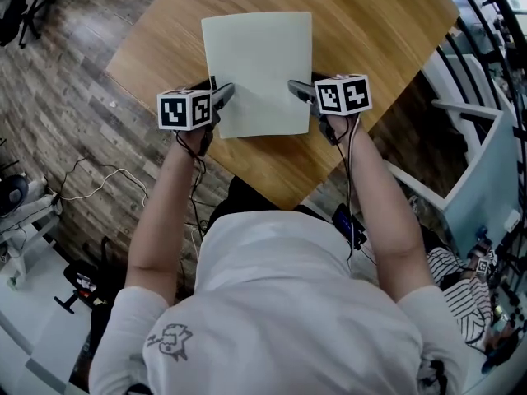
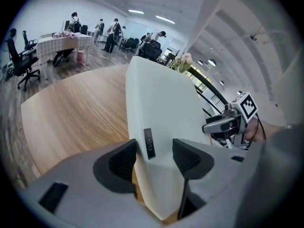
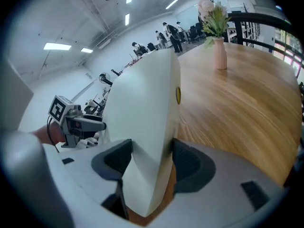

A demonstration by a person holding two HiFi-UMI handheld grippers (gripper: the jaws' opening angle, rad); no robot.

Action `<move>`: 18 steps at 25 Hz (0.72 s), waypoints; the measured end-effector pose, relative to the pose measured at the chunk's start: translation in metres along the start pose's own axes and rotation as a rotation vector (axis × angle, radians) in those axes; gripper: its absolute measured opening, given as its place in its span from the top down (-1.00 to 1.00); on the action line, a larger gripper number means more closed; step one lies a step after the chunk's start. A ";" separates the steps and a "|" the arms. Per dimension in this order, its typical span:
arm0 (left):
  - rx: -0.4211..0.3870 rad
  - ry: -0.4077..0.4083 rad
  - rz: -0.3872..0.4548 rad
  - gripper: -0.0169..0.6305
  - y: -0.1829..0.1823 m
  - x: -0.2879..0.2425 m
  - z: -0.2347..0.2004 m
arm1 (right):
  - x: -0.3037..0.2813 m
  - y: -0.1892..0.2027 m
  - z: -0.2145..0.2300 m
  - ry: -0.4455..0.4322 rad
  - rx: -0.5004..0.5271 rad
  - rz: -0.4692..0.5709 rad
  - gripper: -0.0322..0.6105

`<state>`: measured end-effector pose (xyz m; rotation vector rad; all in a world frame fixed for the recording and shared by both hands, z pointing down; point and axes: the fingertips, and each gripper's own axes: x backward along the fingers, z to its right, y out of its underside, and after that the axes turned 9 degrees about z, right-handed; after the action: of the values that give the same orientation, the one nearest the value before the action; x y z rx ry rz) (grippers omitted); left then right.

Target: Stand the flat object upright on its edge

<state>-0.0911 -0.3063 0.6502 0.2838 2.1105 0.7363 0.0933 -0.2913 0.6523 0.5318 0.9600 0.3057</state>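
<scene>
A pale, flat rectangular object [image 1: 257, 72] rests on the wooden table [image 1: 370, 23] with its broad face turned up toward the head view. My left gripper [image 1: 224, 95] holds its near left corner and my right gripper [image 1: 298, 89] its near right corner. In the left gripper view the object [image 2: 161, 108] fills the gap of my left gripper [image 2: 154, 158], both pads against it. In the right gripper view the object [image 3: 142, 118] is likewise wedged in my right gripper [image 3: 151, 160]. Whether the near edge is off the table I cannot tell.
A vase of flowers [image 3: 218, 51] stands on the table beyond the object. The table's near corner lies just behind the grippers. A white frame [image 1: 486, 179] stands to the right, cables [image 1: 90, 179] trail on the floor at left, and people [image 2: 109, 32] are far back.
</scene>
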 end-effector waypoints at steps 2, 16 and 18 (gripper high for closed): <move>-0.025 -0.014 0.015 0.18 -0.001 0.007 0.010 | 0.011 -0.001 -0.003 0.008 0.036 0.009 0.05; -0.189 -0.063 0.196 0.18 -0.040 0.047 0.061 | 0.072 -0.031 -0.023 0.023 0.178 0.204 0.05; -0.220 -0.066 0.227 0.18 -0.045 0.050 0.067 | 0.081 -0.036 -0.026 0.046 0.228 0.250 0.06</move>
<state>-0.0656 -0.2926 0.5598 0.4253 1.9338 1.0688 0.1165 -0.2757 0.5644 0.8596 0.9800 0.4368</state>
